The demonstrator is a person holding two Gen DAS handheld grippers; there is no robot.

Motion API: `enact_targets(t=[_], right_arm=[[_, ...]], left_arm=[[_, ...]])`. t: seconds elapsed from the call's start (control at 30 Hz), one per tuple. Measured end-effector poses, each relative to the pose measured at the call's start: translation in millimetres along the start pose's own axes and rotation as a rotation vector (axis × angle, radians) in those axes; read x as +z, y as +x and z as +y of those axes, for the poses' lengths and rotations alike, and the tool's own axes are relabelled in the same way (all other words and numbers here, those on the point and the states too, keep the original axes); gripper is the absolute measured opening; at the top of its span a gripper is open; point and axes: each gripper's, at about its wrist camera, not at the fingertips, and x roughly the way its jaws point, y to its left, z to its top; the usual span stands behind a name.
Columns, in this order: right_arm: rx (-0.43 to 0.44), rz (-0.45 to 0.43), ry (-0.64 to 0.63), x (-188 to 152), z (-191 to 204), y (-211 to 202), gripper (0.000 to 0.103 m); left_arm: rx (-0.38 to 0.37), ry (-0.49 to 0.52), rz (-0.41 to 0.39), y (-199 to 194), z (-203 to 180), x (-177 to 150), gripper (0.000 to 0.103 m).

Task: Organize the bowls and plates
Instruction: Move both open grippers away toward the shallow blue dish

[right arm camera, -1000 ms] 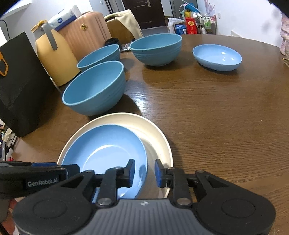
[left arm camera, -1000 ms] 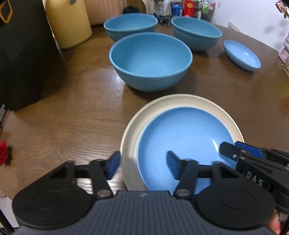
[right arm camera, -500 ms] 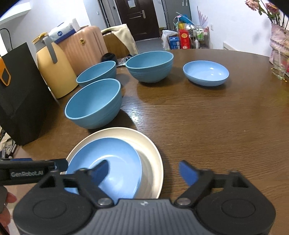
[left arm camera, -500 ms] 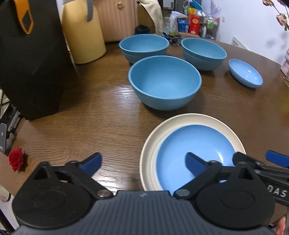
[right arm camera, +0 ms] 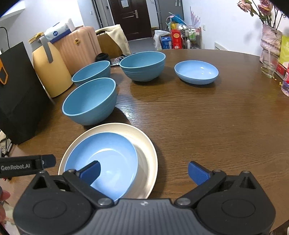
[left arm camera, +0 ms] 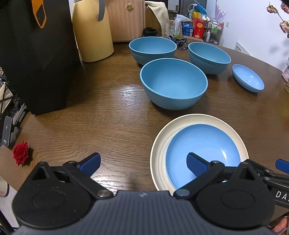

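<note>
Across the round, dark wood-grain counter (right arm camera: 207, 126), glossy enough to catch window glare, the crockery spreads from the near edge to the far side. Behind it the room shows a dark door (right arm camera: 133, 16), white walls, a ribbed pink suitcase (right arm camera: 79, 47) and a cluttered rack of boxes and bottles (right arm camera: 182, 38). A tall black paper bag (left arm camera: 36, 54) stands at the counter's left edge, with a yellow jug (right arm camera: 50, 72) just beside it.

Nearest the cameras lies a cream plate (right arm camera: 146, 153) carrying a shallow blue dish (right arm camera: 108, 157), which sits off-centre toward the plate's left side in the right wrist view. Just beyond the plate stands a deep blue bowl (left arm camera: 173, 83), and farther back two more blue bowls, one on the left (left arm camera: 152, 47) and one on the right (left arm camera: 209, 57). A second shallow blue dish (right arm camera: 196, 71) rests alone, well apart from the stack (toward the far right). A glass vase of flowers (right arm camera: 269, 59) stands at the right rim, and a small red rose (left arm camera: 21, 152) lies at the near left edge.

The left tool (left arm camera: 142, 163) hangs with its blue-padded fingers spread wide, holding nothing, its right finger over the stacked dish. The right tool (right arm camera: 143, 170) is likewise spread wide and unladen, its left finger over the same dish.
</note>
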Motion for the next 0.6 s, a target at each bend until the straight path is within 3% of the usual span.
enact_targets(t=[0.6], right_arm=[[-0.057,-0.03,0.013,0.2,9.7,-18.8,0.103]], left_arm=[[-0.059,0.003,-0.04,-19.5,8.6,4.1,0.103]])
